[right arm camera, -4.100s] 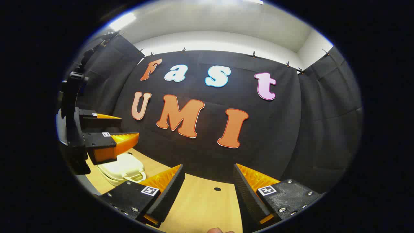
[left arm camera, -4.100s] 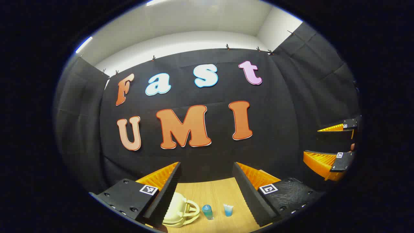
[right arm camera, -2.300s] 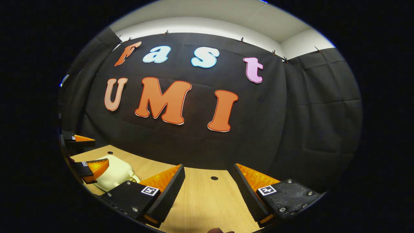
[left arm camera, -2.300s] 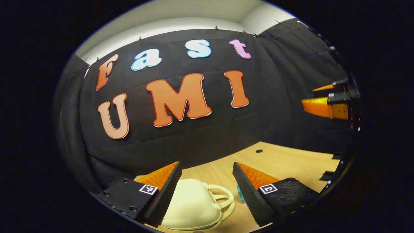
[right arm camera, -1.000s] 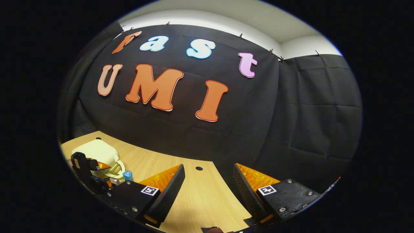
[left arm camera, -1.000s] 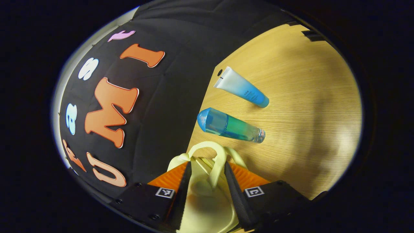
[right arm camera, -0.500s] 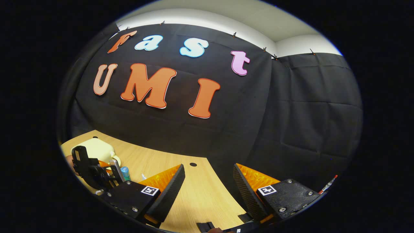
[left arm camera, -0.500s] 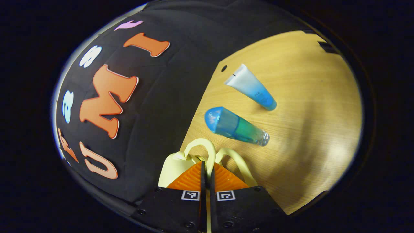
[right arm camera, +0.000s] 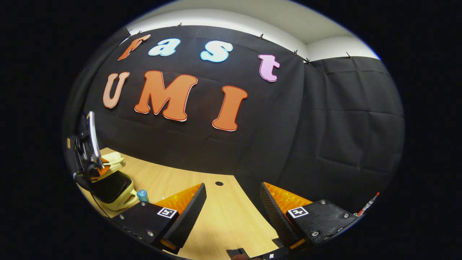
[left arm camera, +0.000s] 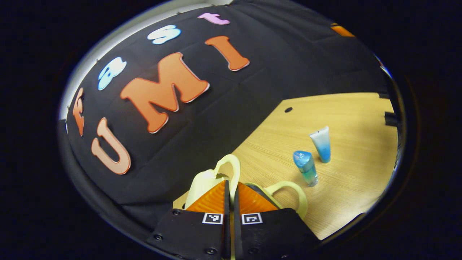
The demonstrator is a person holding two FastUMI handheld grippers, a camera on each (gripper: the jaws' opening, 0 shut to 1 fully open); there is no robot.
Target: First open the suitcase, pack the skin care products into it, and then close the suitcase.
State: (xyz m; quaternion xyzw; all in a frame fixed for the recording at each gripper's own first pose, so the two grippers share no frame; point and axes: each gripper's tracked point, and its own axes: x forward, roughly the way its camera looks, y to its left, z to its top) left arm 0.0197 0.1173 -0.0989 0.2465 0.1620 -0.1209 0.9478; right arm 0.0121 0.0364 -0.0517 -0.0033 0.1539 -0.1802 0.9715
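My left gripper (left arm camera: 230, 185) is shut on one cream handle (left arm camera: 231, 167) of the small cream suitcase (left arm camera: 200, 181). The second handle (left arm camera: 290, 187) lies lower, to the right. In the right gripper view the left gripper (right arm camera: 96, 167) holds the lid (right arm camera: 114, 159) raised, and the suitcase (right arm camera: 120, 202) gapes with a dark inside. A blue-green bottle (left arm camera: 306, 168) and a white-to-blue tube (left arm camera: 321, 144) stand upright on the table beside it. The bottle's cap (right arm camera: 142, 195) peeks out beside my right gripper (right arm camera: 232, 202), which hangs open over the table.
The wooden table (left arm camera: 346, 115) has a small round hole (left arm camera: 288, 109) near the back wall, also seen as a hole (right arm camera: 219, 183) in the right gripper view. Black cloth walls stand close behind the table.
My left gripper came down onto the suitcase handle, shut on it, and has lifted the lid, so the case now stands partly open. The right gripper has stayed open and barely moved.
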